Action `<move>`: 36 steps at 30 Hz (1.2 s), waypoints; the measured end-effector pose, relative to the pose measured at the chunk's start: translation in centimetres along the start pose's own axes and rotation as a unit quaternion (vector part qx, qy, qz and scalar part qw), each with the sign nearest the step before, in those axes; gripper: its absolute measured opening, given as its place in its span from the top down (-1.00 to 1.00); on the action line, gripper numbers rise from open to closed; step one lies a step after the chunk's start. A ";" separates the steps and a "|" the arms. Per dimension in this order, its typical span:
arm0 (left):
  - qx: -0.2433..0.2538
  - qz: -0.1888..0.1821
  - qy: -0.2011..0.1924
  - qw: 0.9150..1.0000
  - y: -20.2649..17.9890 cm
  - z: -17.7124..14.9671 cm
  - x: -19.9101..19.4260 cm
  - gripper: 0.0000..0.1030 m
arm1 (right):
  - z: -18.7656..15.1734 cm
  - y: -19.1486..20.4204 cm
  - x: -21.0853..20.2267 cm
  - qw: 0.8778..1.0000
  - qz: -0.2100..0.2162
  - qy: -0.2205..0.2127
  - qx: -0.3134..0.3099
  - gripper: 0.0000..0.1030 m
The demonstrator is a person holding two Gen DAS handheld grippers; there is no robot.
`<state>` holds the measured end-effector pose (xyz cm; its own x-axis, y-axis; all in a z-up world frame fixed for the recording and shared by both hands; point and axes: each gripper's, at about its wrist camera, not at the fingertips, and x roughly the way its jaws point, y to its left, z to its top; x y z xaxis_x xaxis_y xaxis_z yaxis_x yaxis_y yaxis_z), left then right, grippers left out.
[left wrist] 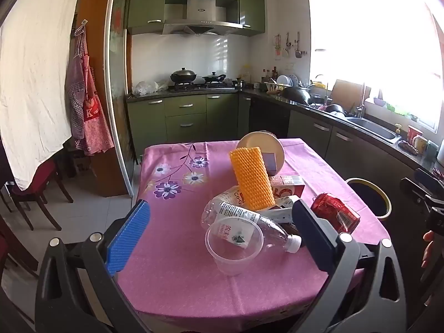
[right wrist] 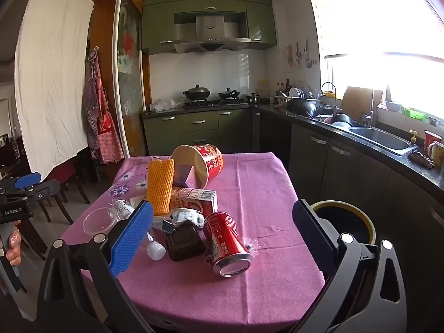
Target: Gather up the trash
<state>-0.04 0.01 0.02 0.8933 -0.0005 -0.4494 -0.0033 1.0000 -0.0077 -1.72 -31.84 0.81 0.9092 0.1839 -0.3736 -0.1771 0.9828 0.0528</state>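
Observation:
A pile of trash lies on the pink table (left wrist: 172, 272): a clear plastic cup (left wrist: 233, 245), a clear plastic bottle (left wrist: 249, 222), an orange foam net (left wrist: 251, 177), a juice carton (left wrist: 287, 187), a red can (left wrist: 335, 212) and a paper noodle bowl (left wrist: 263, 147). My left gripper (left wrist: 222, 222) is open and empty, hovering just before the cup and bottle. My right gripper (right wrist: 222, 219) is open and empty, above the red can (right wrist: 227, 242) and a dark small tray (right wrist: 184, 240). The bin (right wrist: 344, 222) stands right of the table.
Green kitchen cabinets (left wrist: 183, 116) and a stove with pans stand at the back. A counter with a sink (right wrist: 380, 138) and dishes runs along the right. Dark chairs (left wrist: 36, 191) stand left of the table. The left gripper shows at the left edge of the right wrist view (right wrist: 25, 191).

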 end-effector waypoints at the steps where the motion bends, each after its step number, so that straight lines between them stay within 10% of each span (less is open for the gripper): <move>1: 0.000 0.000 0.000 1.000 0.0 0.0 0.0 -0.89 | 0.0 0.0 0.1 1.000 -0.001 0.008 0.000 -0.92; 36: 0.009 -0.005 0.016 1.000 -0.3 -0.6 0.7 -0.89 | -0.4 0.6 1.0 1.000 0.000 0.013 -0.003 -0.92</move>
<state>0.31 -0.31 -0.87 0.8782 -0.0103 -0.4782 0.0140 0.9999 0.0043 -1.07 -31.07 0.11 0.8994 0.1823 -0.3972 -0.1789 0.9828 0.0460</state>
